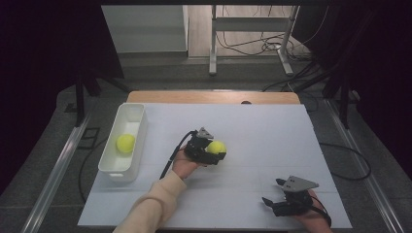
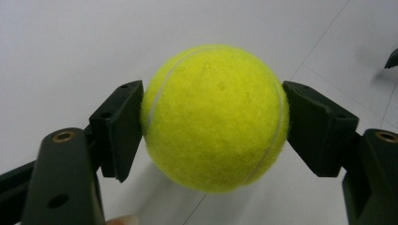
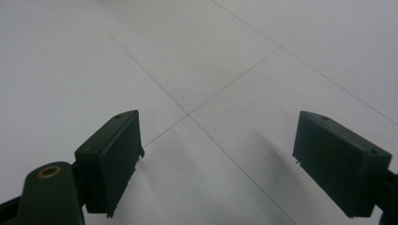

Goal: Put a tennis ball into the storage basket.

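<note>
Clearly the left tool (image 2: 213, 122) pinches a tennis ball (image 2: 215, 117) mid-worktop, the right tool (image 3: 218, 159) spread; the round, fuzzy ball could slip free before the far-left bin (image 1: 131, 114).

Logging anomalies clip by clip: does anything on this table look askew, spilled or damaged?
Nothing stands out. One tennis ball lies in the white bin, another tennis ball sits squarely in the left gripper, and the right gripper is open.

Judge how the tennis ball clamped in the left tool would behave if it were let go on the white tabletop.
The tennis ball is round, so on the flat tabletop it would probably roll off. Its fuzzy felt likely helps the left tool grip it without slipping. It looks light and slightly springy, so a squeeze probably won't harm it.
</note>
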`<control>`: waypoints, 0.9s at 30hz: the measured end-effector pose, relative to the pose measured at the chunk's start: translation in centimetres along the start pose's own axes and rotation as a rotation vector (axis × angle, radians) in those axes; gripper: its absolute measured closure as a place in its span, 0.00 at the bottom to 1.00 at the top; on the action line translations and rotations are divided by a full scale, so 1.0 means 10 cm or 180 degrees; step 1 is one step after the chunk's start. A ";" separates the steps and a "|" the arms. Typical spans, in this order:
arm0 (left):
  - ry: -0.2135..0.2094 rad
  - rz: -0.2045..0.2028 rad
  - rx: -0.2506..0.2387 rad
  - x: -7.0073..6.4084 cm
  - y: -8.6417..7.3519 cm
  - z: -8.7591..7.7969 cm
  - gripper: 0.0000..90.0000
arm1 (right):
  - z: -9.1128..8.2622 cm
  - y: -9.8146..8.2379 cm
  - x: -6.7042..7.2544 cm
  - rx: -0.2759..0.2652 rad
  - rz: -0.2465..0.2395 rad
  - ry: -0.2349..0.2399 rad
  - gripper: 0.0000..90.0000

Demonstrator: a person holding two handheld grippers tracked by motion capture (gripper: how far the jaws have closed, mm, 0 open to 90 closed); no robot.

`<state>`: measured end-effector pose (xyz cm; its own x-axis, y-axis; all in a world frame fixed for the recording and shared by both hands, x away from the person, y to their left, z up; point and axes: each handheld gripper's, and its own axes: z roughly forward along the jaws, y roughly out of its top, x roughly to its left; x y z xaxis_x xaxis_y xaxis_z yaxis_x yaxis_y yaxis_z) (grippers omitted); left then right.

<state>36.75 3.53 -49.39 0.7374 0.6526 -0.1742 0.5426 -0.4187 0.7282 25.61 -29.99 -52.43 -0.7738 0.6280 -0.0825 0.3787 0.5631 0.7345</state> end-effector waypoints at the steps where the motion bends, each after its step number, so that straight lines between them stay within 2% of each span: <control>1: 0.0006 0.0005 0.0007 0.00 0.00 0.00 0.28 | 0.00 0.00 0.00 0.0000 -0.0007 0.0003 0.18; 10: 0.0063 0.0055 0.0128 -0.03 -0.04 0.11 0.28 | 0.02 0.00 0.02 0.0053 -0.0067 0.0038 0.18; 13: 0.0156 0.0095 0.0046 -0.04 -0.02 0.06 0.29 | 0.01 0.00 0.02 0.0044 -0.0059 0.0026 0.18; 27: 0.0219 -0.0073 -0.0242 0.09 0.00 -0.31 0.29 | -0.01 0.01 0.01 -0.0004 -0.0035 -0.0012 0.18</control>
<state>36.17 6.05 -47.52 0.6943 0.7044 -0.1475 0.5251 -0.3556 0.7732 25.50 -29.89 -52.35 -0.7761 0.6237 -0.0931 0.3696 0.5695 0.7343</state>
